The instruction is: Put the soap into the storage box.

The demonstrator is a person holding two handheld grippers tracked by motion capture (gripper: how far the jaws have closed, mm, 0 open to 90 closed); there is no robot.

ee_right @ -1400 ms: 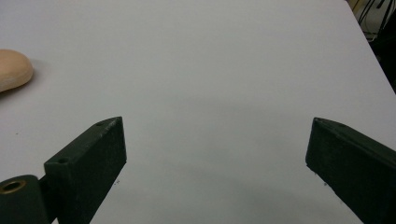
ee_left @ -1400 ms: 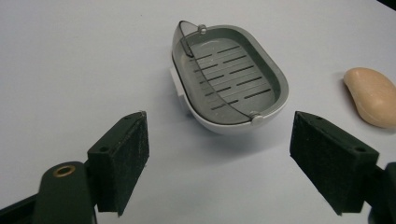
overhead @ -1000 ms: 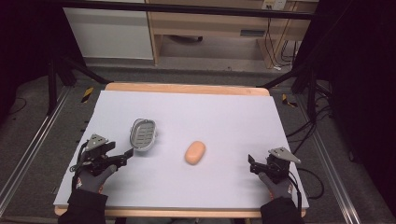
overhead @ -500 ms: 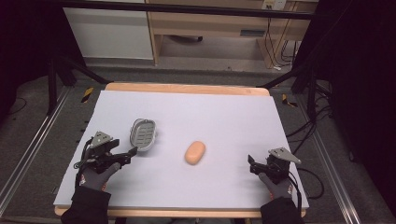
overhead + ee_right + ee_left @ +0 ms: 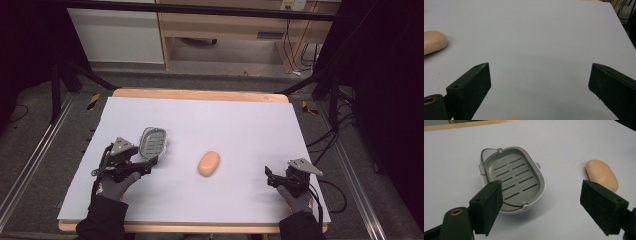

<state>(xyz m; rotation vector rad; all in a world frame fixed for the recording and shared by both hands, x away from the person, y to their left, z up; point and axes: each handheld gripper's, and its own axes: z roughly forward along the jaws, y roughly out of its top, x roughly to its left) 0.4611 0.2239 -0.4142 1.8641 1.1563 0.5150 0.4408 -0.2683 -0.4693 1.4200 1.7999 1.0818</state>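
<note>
A pale lilac sheet covers the worktop (image 5: pixel 240 125), its wooden edge showing at the far side. Around it lie grey floor, black frame legs and trailing cables, with a light wooden cabinet behind. The grey slotted soap dish (image 5: pixel 152 141) sits just ahead of the left tool (image 5: pixel 145 165), whose jaws have just been opening with nothing between them. The tan soap bar (image 5: pixel 208 163) lies mid-sheet, apart from the dish. The right tool (image 5: pixel 269 177) rests released near the right edge. The dish's near rim is partly hidden behind one jaw.
</note>
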